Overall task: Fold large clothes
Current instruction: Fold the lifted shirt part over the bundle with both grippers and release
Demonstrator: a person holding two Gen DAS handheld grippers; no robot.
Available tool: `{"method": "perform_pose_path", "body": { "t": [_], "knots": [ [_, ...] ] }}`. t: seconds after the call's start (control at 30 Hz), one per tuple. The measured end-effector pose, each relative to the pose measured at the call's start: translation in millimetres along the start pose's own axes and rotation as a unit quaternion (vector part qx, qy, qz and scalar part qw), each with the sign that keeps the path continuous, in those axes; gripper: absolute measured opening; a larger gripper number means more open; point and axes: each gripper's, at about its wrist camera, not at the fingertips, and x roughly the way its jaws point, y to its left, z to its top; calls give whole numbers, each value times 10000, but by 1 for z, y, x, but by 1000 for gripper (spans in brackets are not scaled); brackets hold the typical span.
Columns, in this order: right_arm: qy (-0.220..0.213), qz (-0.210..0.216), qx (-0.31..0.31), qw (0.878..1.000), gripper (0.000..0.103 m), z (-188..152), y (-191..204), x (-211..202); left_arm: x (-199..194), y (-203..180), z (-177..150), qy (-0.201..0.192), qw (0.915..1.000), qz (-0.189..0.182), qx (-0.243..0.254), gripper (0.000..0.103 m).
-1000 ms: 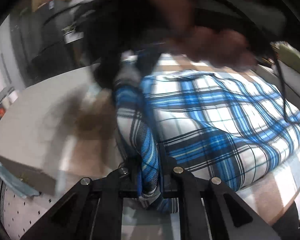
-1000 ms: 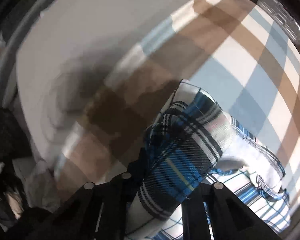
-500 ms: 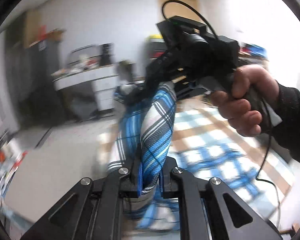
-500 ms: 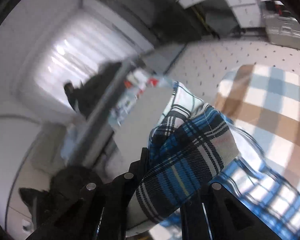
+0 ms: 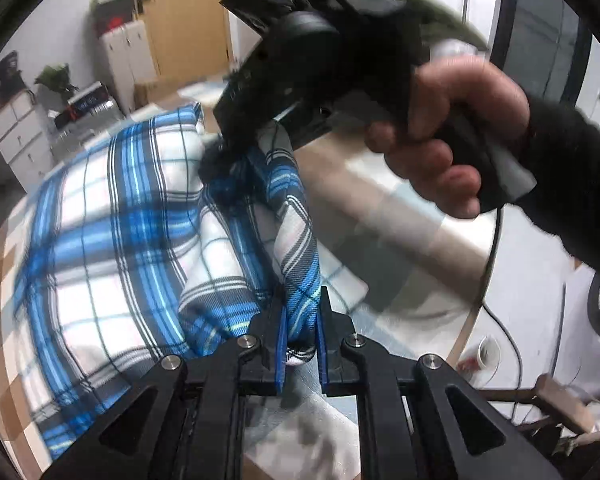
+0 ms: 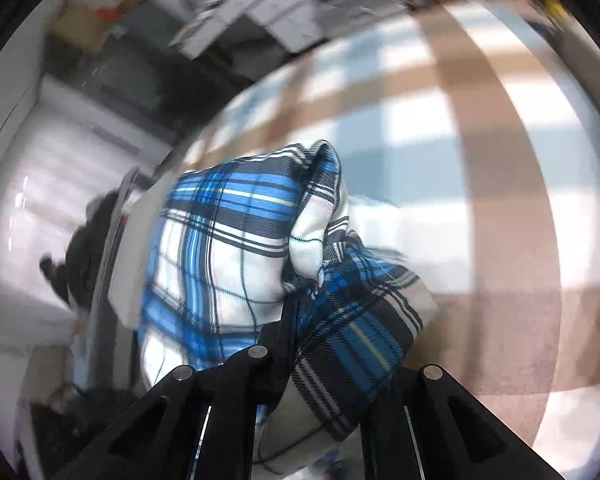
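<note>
A blue, white and black plaid shirt [image 5: 112, 236] hangs lifted above a table under a brown, white and pale blue checked cloth [image 6: 480, 160]. My left gripper [image 5: 300, 312] is shut on a bunched edge of the shirt, which runs taut up to the right gripper [image 5: 240, 152], held by a person's hand [image 5: 448, 136] in a dark sleeve. In the right wrist view my right gripper [image 6: 300, 320] is shut on a thick fold of the same plaid shirt [image 6: 228, 248], which drapes over and hides its fingertips.
White drawer units [image 5: 16, 140], a cabinet [image 5: 124, 56] and a wooden door [image 5: 180, 16] stand behind the table. A cable [image 5: 496, 264] dangles from the right hand's gripper. Shelves and boxes [image 6: 260, 8] are blurred beyond the table's far edge.
Both grippers have lifted the shirt off the table and swung sideways while rolling. The shirt, flat and folded a second ago, now hangs stretched between them; the views are motion-blurred.
</note>
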Motion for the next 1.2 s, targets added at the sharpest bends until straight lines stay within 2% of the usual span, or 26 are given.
{"method": "perform_pose_path", "body": {
  "t": [0.1, 0.17, 0.23, 0.27, 0.3, 0.33, 0.37, 0.4, 0.43, 0.5, 0.53, 0.63, 0.67, 0.7, 0.73, 0.77, 0.83, 0.9, 0.97, 1.0, 1.03, 1.1, 1.13, 1.2],
  "knots": [
    [-75, -140, -285, 9995, 13, -2, 3, 4, -26, 10, -10, -84, 9995, -239, -197, 8],
    [-162, -230, -440, 9986, 15, 2, 10, 11, -57, 18, -15, -295, 9984, -376, -287, 11],
    [-213, -553, -747, 9954, 18, -2, 25, 7, -83, 28, -20, -534, 9977, -222, -347, 41],
    [-227, -667, -855, 9938, 19, -9, 32, 9, -90, 35, -23, -645, 9970, 29, -421, 80],
    [-236, -764, -940, 9924, 21, -9, 36, 13, -96, 44, -24, -816, 9944, 400, -531, 87],
    [-258, -860, -980, 9911, 22, -7, 39, 14, -99, 57, -25, -968, 9907, 698, -647, 87],
    [-265, -929, -983, 9905, 24, -7, 40, 13, -95, 74, -26, -966, 9886, 832, -803, 87],
    [-269, -1079, -958, 9892, 34, -7, 40, 10, -86, 82, -26, -875, 9885, 810, -926, 84],
    [-310, -1210, -930, 9878, 46, -13, 32, 8, -76, 94, -27, -670, 9899, 630, -1077, 84],
    [-496, -1398, -979, 9841, 51, -17, 33, -2, -59, 102, -33, -407, 9907, 206, -1283, 65],
    [-600, -1490, -1012, 9818, 51, -18, 34, -8, -54, 108, -38, -325, 9907, 115, -1319, 63],
    [-1113, -1638, -1337, 9710, 51, -20, 54, -37, -38, 105, -40, -196, 9920, -32, -1246, 61],
    [-1246, -1643, -1615, 9651, 51, -21, 72, -45, -35, 97, -41, -200, 9928, -70, -1180, 61],
    [-1251, -1659, -1785, 9618, 57, -19, 84, -43, -34, 96, -38, -176, 9937, -46, -1103, 61],
    [-1221, -1709, -1917, 9587, 68, -17, 95, -40, -34, 90, -33, -139, 9952, 55, -969, 61],
    [-1179, -1806, -2101, 9536, 71, -13, 112, -32, -33, 90, -30, -116, 9960, 149, -874, 61],
    [-1048, -1953, -2319, 9471, 72, -4, 128, -12, -28, 77, -26, -33, 9975, 264, -649, 61],
    [-783, -2231, -2347, 9429, 70, 10, 131, 19, -23, 72, -28, 64, 9976, 313, -616, 62],
    [-480, -2585, -2328, 9363, 49, 16, 124, 47, -28, 68, -29, 13, 9979, 251, -602, 62],
    [-235, -2889, -2265, 9299, 31, 22, 114, 67, -36, 67, -32, 14, 9982, 170, -582, 62],
    [-99, -3000, -2288, 9260, 19, 23, 105, 78, -44, 67, -32, -1, 9983, 64, -584, 62],
    [-234, -3008, -2385, 9231, 19, 25, 97, 82, -63, 71, -31, -74, 9977, -90, -668, 62],
    [-195, -2952, -2336, 9262, 19, 28, 96, 79, -75, 74, -28, -149, 9977, -96, -648, 62],
    [-201, -2675, -2008, 9422, 19, 32, 88, 69, -91, 81, -17, -338, 9981, 17, -524, 64]
  ]
}}
